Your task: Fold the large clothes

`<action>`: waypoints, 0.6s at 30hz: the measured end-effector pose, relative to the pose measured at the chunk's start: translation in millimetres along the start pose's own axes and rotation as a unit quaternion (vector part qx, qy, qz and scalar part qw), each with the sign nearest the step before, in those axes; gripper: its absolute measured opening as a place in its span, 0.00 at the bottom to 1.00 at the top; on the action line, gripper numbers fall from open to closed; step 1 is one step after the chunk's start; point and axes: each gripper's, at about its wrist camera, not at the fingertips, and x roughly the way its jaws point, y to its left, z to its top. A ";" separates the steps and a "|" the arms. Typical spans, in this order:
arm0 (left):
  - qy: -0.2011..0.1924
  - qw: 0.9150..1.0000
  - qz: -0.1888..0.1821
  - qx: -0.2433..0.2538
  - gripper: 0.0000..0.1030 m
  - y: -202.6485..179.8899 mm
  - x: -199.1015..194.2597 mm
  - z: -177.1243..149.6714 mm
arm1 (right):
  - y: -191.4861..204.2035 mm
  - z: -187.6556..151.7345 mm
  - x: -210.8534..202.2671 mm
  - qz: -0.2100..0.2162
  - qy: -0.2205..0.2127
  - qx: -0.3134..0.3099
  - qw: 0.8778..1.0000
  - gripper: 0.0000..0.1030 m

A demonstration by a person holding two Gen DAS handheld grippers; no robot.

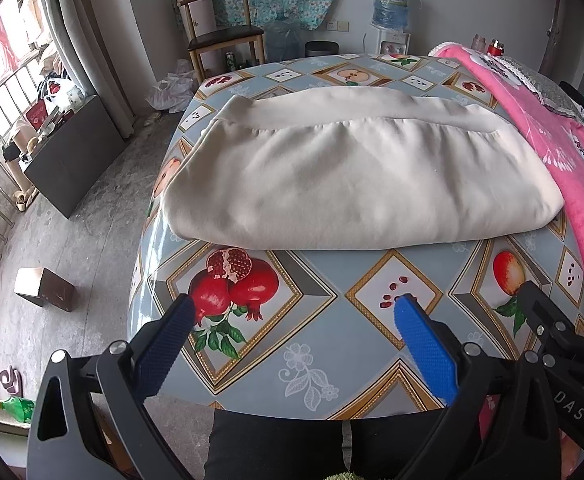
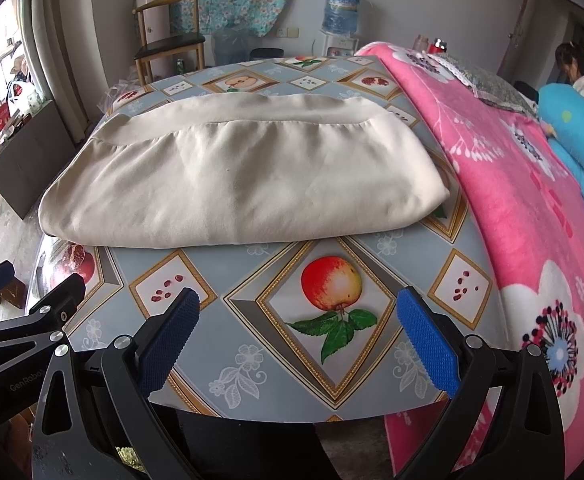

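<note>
Cream garment (image 1: 352,176) lies folded mid-table (image 1: 332,360), near edge facing both grippers. Left gripper (image 1: 292,344) and right gripper (image 2: 296,344): fingers spread, empty, short of the cloth. Looks soft, thick, floppy, likely light; best pinched at near corners, all layers together.

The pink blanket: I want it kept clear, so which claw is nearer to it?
Right. The right claw hovers open beside the pink blanket edge; the left claw hovers open further from it, toward the table's other side.
</note>
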 end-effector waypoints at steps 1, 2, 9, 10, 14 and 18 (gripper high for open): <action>0.000 1.000 0.000 0.000 0.95 -0.5 0.3 0.2 | 0.0 0.1 -0.2 0.000 0.000 0.001 1.000 0.93; 0.000 1.000 0.001 0.001 0.95 -0.2 0.1 0.2 | 0.0 0.1 0.3 0.000 0.000 0.000 1.000 0.93; 0.000 1.000 0.002 0.002 0.95 -1.4 -0.2 1.1 | -1.0 0.6 1.1 -0.001 0.000 -0.002 1.000 0.93; 0.001 1.000 0.003 0.003 0.95 -0.9 -0.3 1.0 | -1.9 0.4 1.3 -0.002 0.000 -0.002 1.000 0.93; 0.001 1.000 0.004 0.005 0.95 -2.0 -0.6 0.7 | -2.7 0.6 1.7 -0.001 0.002 -0.001 1.000 0.93; 0.001 1.000 0.004 0.005 0.95 -2.0 -1.2 0.5 | -4.4 0.6 2.4 -0.001 0.001 -0.003 1.000 0.93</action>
